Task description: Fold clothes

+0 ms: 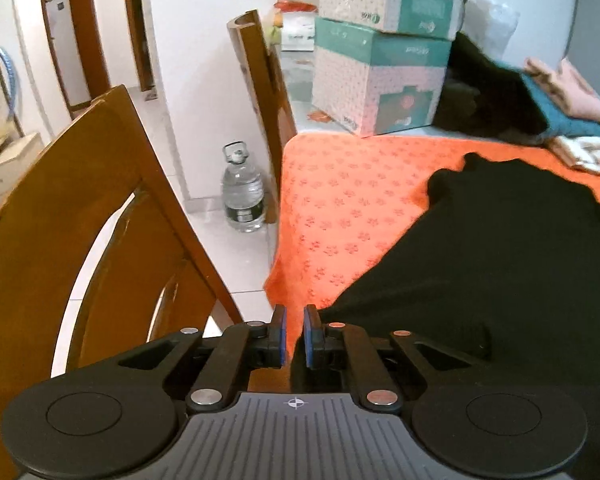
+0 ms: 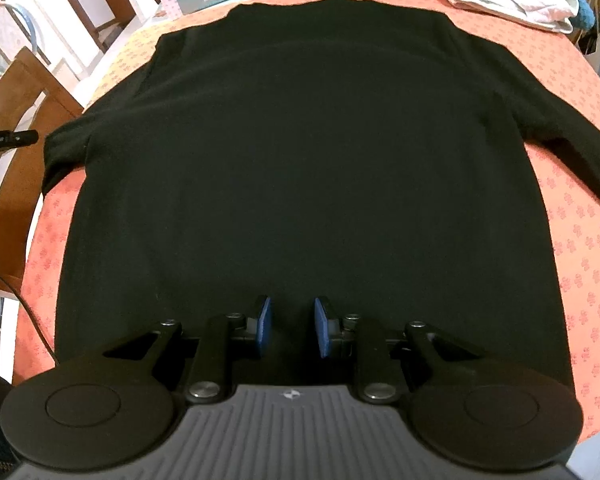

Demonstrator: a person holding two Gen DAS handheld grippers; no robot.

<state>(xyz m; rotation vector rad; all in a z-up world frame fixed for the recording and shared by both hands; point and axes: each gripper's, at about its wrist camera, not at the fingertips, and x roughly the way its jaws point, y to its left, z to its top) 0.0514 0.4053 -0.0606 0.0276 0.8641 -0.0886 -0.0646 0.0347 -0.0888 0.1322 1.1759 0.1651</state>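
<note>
Right gripper (image 2: 290,330) sits low over the near hem of the black sweater (image 2: 300,168), fingers apart with a clear gap, nothing between the blue pads (image 2: 265,326). Left gripper (image 1: 295,334) is at the near left corner of the table, fingers almost together with a narrow slit; the sweater's edge lies right at the right pad, but whether any cloth is pinched cannot be told. The sweater lies flat, spread back-up across the orange tablecloth (image 2: 580,272), hem toward the near edge, collar toward the far edge, one sleeve reaching the left edge and one running off toward the right edge. Wooden chair (image 1: 80,208) stands just beside the near left corner. Water bottle (image 1: 243,192) on the floor off the left edge, a second chair (image 1: 264,92) behind it. At the far edge: stacked boxes (image 1: 380,80), a dark clothes pile (image 1: 488,100), teal and pink folded clothes (image 1: 568,96), white cloth (image 2: 508,4) at the far right corner.
</note>
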